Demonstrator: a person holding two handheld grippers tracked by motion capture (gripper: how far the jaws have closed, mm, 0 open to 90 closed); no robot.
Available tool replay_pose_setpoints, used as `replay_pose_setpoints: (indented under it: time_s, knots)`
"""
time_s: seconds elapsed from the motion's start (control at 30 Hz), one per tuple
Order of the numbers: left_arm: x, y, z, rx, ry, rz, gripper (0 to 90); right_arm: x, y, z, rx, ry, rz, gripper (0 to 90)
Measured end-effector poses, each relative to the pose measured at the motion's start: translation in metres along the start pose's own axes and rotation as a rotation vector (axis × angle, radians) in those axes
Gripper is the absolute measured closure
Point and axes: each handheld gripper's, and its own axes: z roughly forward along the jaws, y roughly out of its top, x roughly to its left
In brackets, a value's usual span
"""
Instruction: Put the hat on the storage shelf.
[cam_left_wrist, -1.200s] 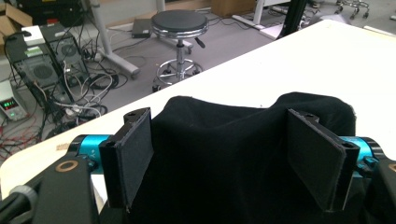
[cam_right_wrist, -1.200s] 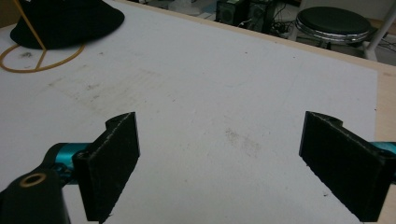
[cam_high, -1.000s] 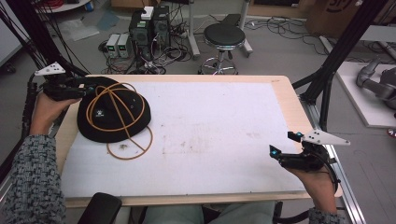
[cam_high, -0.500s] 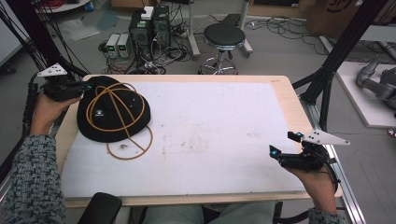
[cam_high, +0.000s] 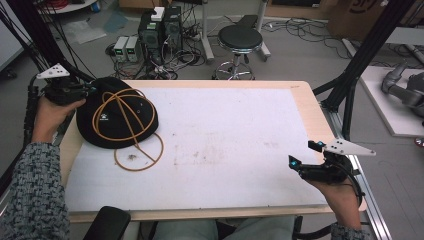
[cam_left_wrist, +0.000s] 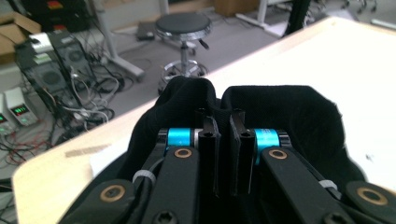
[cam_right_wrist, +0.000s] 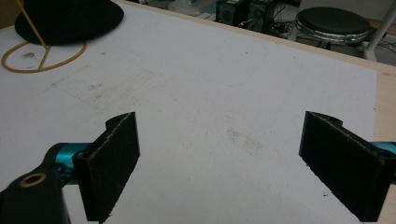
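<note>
At about nine o'clock on the table (cam_high: 305, 105), near its left edge, the person's left hand (cam_high: 47, 116) holds the left gripper (cam_high: 89, 90) against the rim of a black hat (cam_high: 117, 120). In the left gripper view the two black jaws stand nearly together, with a fold of the hat's dark cloth (cam_left_wrist: 212, 100) pinched between the pads; the cloth bunches up just past the tips. These jaws have just been closing, and the hat's edge is between them. The left gripper (cam_left_wrist: 223, 140) thus has a narrow, clamped hold on the hat.

The hat lies on the white mat (cam_high: 220, 140) that covers most of the table, at roughly ten o'clock from the mat's middle. An orange cord (cam_high: 125, 112) loops over the crown of the hat, and one loop of it lies flat on the mat at the hat's six o'clock side, touching the brim.

The middle of the mat carries faint smudges.

At about four o'clock, close to the table's right edge, the right hand (cam_high: 340, 192) holds the right gripper (cam_high: 300, 155) well apart from the hat. In the right gripper view its jaws stand wide, with bare mat between the pads (cam_right_wrist: 112, 163). The hat (cam_right_wrist: 70, 18) and the cord loop (cam_right_wrist: 44, 58) show far off at eleven o'clock in that view.
</note>
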Motion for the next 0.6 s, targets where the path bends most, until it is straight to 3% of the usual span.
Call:
replay_pose_setpoints:
  time_s: [0.17,0.6]
  knots:
    - [0.001,0.008,-0.007,-0.043,0.028,-0.004,84.8,0.000,0.000,0.000,-0.001,0.001,0.000,12.1]
    - [0.005,0.034,-0.025,-0.174,0.080,-0.066,84.8,-0.001,0.001,-0.003,-0.009,0.003,-0.002,12.1]
